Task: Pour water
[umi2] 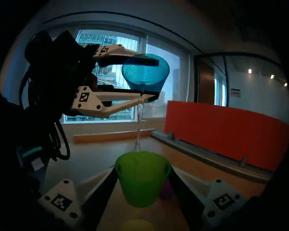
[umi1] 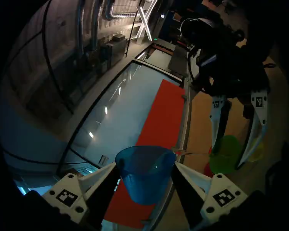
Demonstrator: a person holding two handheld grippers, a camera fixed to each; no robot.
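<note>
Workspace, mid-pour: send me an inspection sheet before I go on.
Surface: wooden tabletop, no spill seen.
Job's things: tilted blue translucent plastic cup sends a thin water stream down to the upright green plastic cup.
Clutter: small yellow object and purple object beside the green cup.
Grippers: left tongs shut on the blue cup; right tongs shut on the green cup.
Cables: black cable loops hang by the left tongs.
Surroundings: orange-red divider panel, large window.
</note>
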